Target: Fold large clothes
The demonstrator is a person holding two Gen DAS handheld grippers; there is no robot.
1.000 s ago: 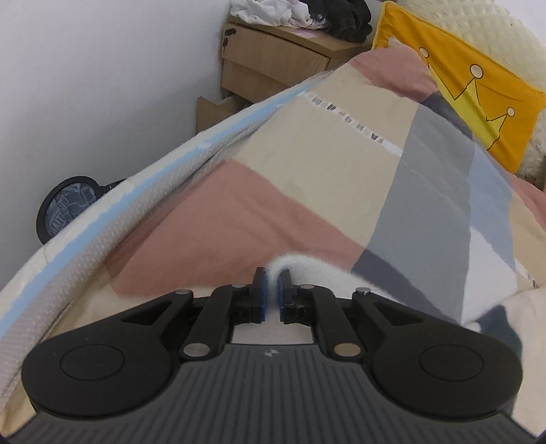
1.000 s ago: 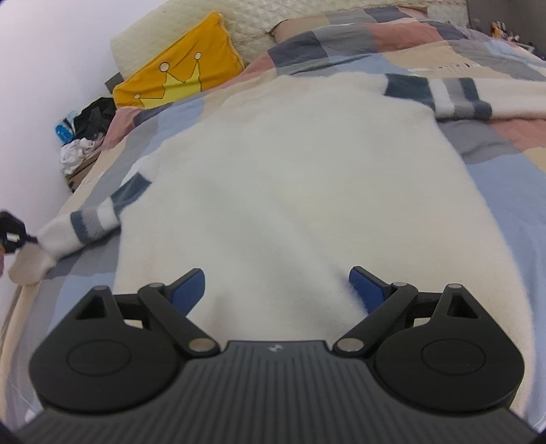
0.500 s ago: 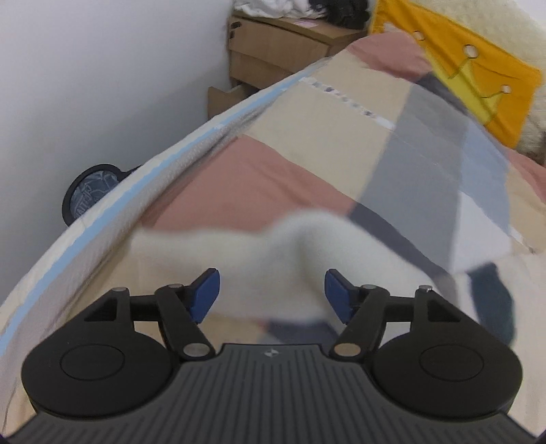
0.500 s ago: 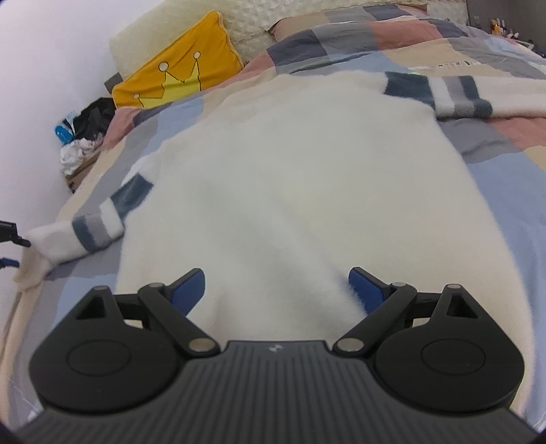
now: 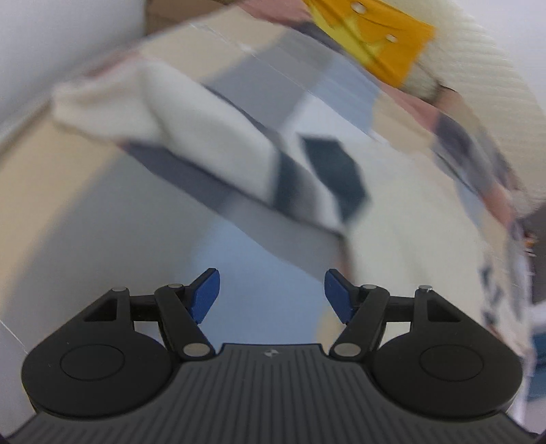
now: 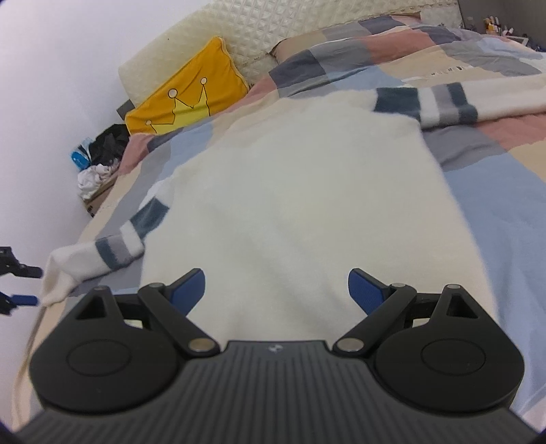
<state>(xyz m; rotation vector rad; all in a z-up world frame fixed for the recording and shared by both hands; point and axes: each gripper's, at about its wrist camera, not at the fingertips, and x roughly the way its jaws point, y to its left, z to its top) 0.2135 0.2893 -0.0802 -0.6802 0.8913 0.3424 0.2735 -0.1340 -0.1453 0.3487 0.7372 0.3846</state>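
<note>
- A yellow crown pillow [image 6: 186, 99] is leaning against the quilted headboard [image 6: 259, 30], and a pile of clothes [image 6: 97, 167] is sitting on a bedside cabinet by the wall.
- The cream sweater [image 6: 293, 205] is lying flat on the patchwork bedcover [image 6: 494, 191], both striped sleeves spread outward.
- Your left tool [image 5: 271, 295] is hovering with its jaws apart and nothing between them, the left sleeve [image 5: 191, 136] lying beyond it.
- Your right tool [image 6: 276, 290] is standing wide apart over the sweater's hem, gripping nothing.
</note>
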